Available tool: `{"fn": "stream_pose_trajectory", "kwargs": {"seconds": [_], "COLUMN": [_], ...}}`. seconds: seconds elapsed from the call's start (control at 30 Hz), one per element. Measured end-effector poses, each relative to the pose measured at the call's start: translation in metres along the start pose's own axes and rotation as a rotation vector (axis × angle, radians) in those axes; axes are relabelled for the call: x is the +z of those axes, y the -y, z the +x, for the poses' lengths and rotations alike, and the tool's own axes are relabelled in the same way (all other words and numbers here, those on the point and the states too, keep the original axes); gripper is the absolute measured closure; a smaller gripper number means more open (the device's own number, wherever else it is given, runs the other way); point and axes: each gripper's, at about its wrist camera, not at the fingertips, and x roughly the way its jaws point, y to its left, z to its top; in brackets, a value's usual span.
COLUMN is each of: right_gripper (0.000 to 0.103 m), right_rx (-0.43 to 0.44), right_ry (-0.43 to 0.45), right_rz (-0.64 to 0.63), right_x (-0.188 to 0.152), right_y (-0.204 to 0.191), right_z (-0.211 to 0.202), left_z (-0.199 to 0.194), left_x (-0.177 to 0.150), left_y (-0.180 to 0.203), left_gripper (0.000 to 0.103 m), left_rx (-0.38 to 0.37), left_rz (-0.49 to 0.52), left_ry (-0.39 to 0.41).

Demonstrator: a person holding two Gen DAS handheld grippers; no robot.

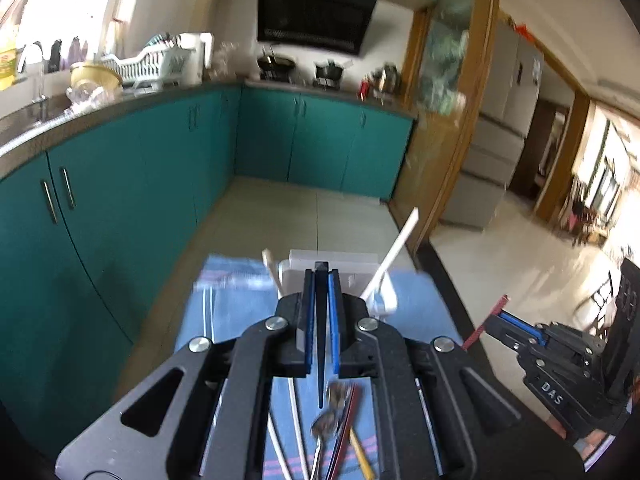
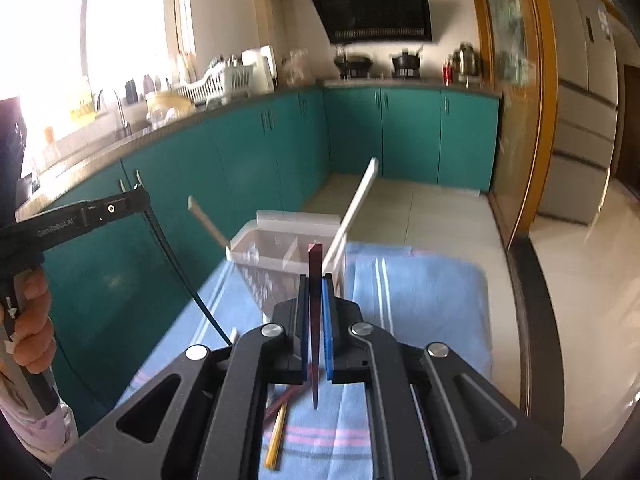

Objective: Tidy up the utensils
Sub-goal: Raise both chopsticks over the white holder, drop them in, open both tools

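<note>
Two white sticks already leaned in the far clear box (image 2: 280,248), each tool clamped one chopstick, left (image 1: 321,280) black, right (image 2: 316,280) dark red, while more utensils (image 1: 336,432) lay near on the bench.

Left wrist view: loose utensils (image 1: 336,432) at 6 o'clock are smeared by motion and run off the lower edge; a spoon bowl (image 1: 325,424) is just legible, the rest merge. The left gripper (image 1: 320,280) hides the front wall of the clear organizer box (image 1: 332,258). Right wrist view: the yellow chopstick (image 2: 276,440) passes under the right gripper (image 2: 316,280) body (upper end unseen). Counter items at 10 o'clock dissolve in window glare. The cloth (image 2: 432,300) continues beyond the frame.
</note>
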Motion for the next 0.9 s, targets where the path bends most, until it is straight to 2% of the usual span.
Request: {"fn": "stream_pose_trajectory", "kwargs": {"seconds": [0.2, 0.33, 0.43, 0.5, 0.57, 0.67, 0.9], "right_gripper": [0.096, 0.096, 0.096, 0.096, 0.096, 0.096, 0.096], "right_rx": [-0.004, -0.031, -0.032, -0.035, -0.069, -0.069, -0.056], "right_ry": [0.138, 0.227, 0.262, 0.321, 0.362, 0.354, 0.216], "right_rz": [-0.017, -0.026, -0.01, -0.007, -0.008, -0.004, 0.03], "right_x": [0.062, 0.094, 0.109, 0.114, 0.117, 0.118, 0.09], "right_y": [0.0, -0.004, -0.005, -0.005, -0.008, -0.01, 0.001], "right_z": [-0.014, -0.014, -0.005, -0.001, 0.005, 0.018, 0.074], "left_z": [-0.012, -0.018, -0.014, -0.006, 0.004, 0.026, 0.07], "left_x": [0.052, 0.078, 0.089, 0.091, 0.089, 0.085, 0.052], "left_y": [-0.015, -0.027, -0.034, -0.035, -0.034, -0.037, -0.042], "left_gripper": [0.097, 0.097, 0.097, 0.097, 0.097, 0.097, 0.097], "left_rx": [-0.028, -0.036, -0.015, 0.032, 0.066, 0.08, 0.104], "left_rz": [-0.119, -0.209, -0.26, -0.268, -0.262, -0.258, -0.252], "left_ry": [0.08, 0.166, 0.218, 0.24, 0.23, 0.189, 0.093]}}
